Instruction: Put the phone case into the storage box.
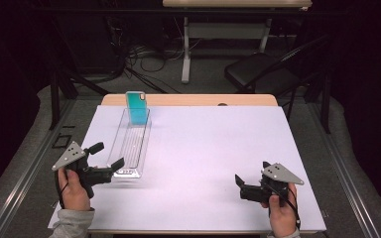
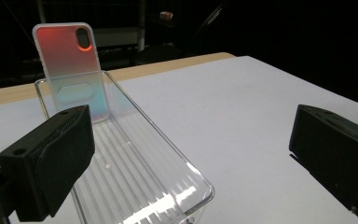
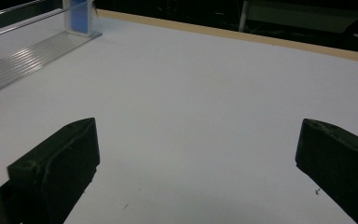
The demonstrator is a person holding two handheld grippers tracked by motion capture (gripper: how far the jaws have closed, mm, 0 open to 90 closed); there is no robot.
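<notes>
- The clear tray (image 1: pixel 132 144) is the landmark: a long ribbed plastic trough lying on the white table cover (image 1: pixel 213 158), its length running away from the person, towards the left side of the cover
- A phone case (image 1: pixel 137 109) stands upright inside the tray at its far end, leaning on the end wall; it reads teal from above
- The left gripper (image 1: pixel 108 159) sits at the tray's near end, jaws spread wide and empty, one jaw out to the left of the tray and the other at its near left corner; whether that jaw touches the rim is hard to tell from above
- So the phone case lies at the opposite end of the tray from the left gripper, the tray's full length between them
- The right gripper (image 1: pixel 252 174) is well apart from the tray, to its right near the table's front edge; its jaws are spread and hold nothing
- The left gripper view looks along the tray (image 2: pixel 135 163) from its near end and shows what the high view does not: the case (image 2: pixel 70 65) shades from red at the top to pale teal below, with a camera cut-out in its upper corner
- The right gripper view shows the tray (image 3: pixel 32 51) side on at the upper left, with the case (image 3: pixel 79 16) a blue strip at its end, cut off by the picture's edge
</notes>
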